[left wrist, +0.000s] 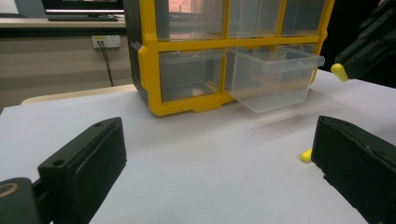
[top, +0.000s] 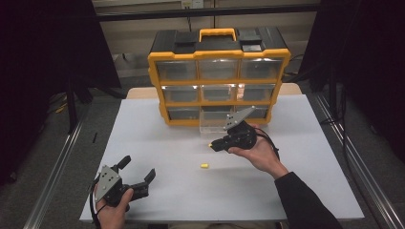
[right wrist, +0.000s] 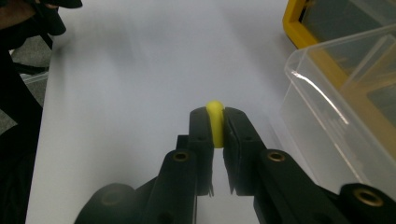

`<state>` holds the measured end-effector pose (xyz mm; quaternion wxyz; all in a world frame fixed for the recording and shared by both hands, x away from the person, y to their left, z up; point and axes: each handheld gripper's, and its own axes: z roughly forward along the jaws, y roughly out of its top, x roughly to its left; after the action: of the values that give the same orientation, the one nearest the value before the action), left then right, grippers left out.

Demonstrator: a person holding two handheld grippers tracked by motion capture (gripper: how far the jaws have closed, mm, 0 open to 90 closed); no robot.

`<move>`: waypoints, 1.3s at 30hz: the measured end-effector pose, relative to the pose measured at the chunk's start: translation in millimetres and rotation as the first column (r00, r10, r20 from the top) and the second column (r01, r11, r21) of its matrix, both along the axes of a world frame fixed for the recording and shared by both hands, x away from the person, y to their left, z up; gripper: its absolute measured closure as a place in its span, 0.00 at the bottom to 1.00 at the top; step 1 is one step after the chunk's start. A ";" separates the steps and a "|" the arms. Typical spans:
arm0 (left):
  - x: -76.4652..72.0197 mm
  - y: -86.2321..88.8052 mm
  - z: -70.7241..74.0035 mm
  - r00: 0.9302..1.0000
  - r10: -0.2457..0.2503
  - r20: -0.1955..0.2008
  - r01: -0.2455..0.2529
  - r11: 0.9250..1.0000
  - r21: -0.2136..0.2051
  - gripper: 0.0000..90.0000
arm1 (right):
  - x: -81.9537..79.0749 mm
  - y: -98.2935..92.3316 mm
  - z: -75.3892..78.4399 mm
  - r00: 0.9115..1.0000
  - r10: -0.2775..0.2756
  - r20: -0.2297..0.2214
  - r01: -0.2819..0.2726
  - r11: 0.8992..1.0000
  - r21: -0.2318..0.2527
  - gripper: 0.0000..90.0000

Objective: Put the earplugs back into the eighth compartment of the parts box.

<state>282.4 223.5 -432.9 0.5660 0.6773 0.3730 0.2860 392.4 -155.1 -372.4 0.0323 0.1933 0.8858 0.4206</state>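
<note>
1. Your right gripper (top: 213, 144) is held above the white table (top: 157, 138), just in front of the organiser; its jaws are clamped on a small yellow earplug (right wrist: 215, 122), whose rounded end pokes out past the fingertips.
2. In the left gripper view, that same earplug (left wrist: 339, 71) shows as a yellow tip at the end of your right gripper (left wrist: 348, 65), in the air to the right of the pulled-out drawer.
3. A second yellow earplug (top: 204, 165) lies loose on the table, between your two hands and nearer the right one; in the left gripper view it (left wrist: 306, 155) sits just beside the inner face of the right-hand jaw.
4. Your left gripper (top: 139, 172) rests low at the near left of the table, its jaws spread wide apart with nothing between them.
5. The yellow-and-black parts organiser (top: 218, 81) stands upright at the far edge of the table, with three rows of clear drawers.
6. One clear drawer (top: 212, 125) in the bottom row, middle column, is pulled out towards you; in the right gripper view its rim (right wrist: 322, 112) lies to the right of the clamped earplug, apart from it.
</note>
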 end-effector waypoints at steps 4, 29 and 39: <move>-0.4 0.1 0.1 1.000 -0.001 -0.001 0.001 1.000 0.000 0.04 | 4.5 1.4 5.9 1.000 -0.009 0.006 0.009 1.000 -0.028 0.91; -0.1 -0.2 0.3 1.000 -0.004 0.002 0.004 1.000 0.000 0.04 | 28.5 -10.9 56.4 0.994 -0.070 0.080 0.075 0.995 -0.059 0.91; -0.4 -0.5 0.1 1.000 -0.010 -0.001 0.010 1.000 0.002 0.04 | 41.8 -15.9 67.2 0.990 -0.110 0.092 0.118 0.989 -0.092 0.91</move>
<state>282.0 223.0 -432.7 0.5665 0.6798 0.3698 0.2832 434.3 -171.0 -305.2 0.1040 0.2233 0.8905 0.3825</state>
